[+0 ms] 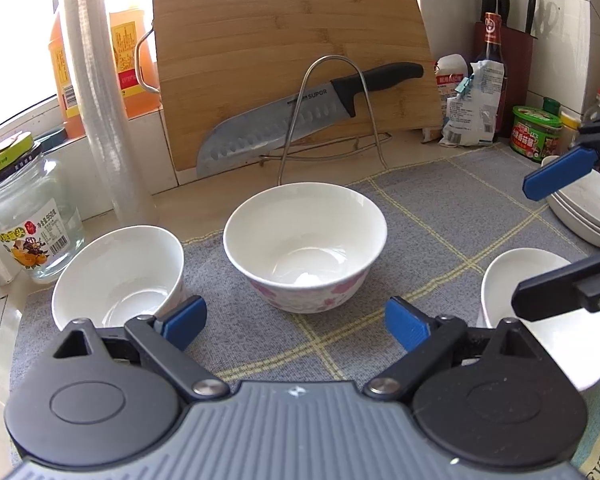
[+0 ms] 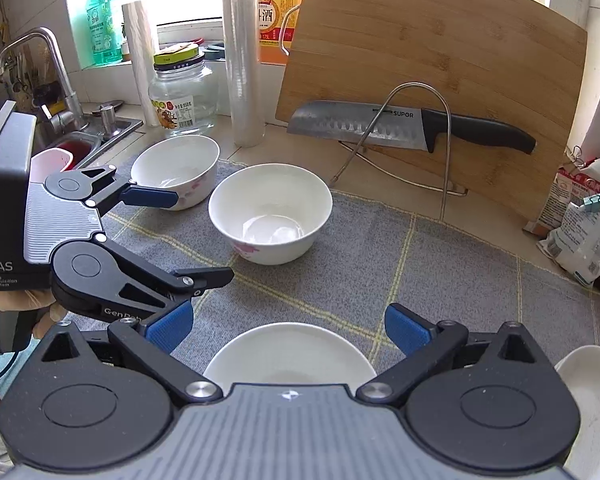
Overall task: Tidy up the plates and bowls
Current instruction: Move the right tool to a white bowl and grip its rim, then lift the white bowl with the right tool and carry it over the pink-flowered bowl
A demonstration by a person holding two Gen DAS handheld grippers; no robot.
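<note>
Three white bowls stand on a grey checked mat. The middle bowl, with pink flowers, is just ahead of my open left gripper, which holds nothing. A second bowl leans beside its left pad. The third bowl lies at the right, partly behind the right gripper. In the right wrist view my right gripper is open above that bowl, pads clear of its rim. The middle bowl, far bowl and left gripper are in sight there.
Stacked white plates sit at the mat's right edge, and a dish shows at lower right. Behind are a bamboo board, a knife on a wire rack, a glass jar, a film roll, packets and a sink.
</note>
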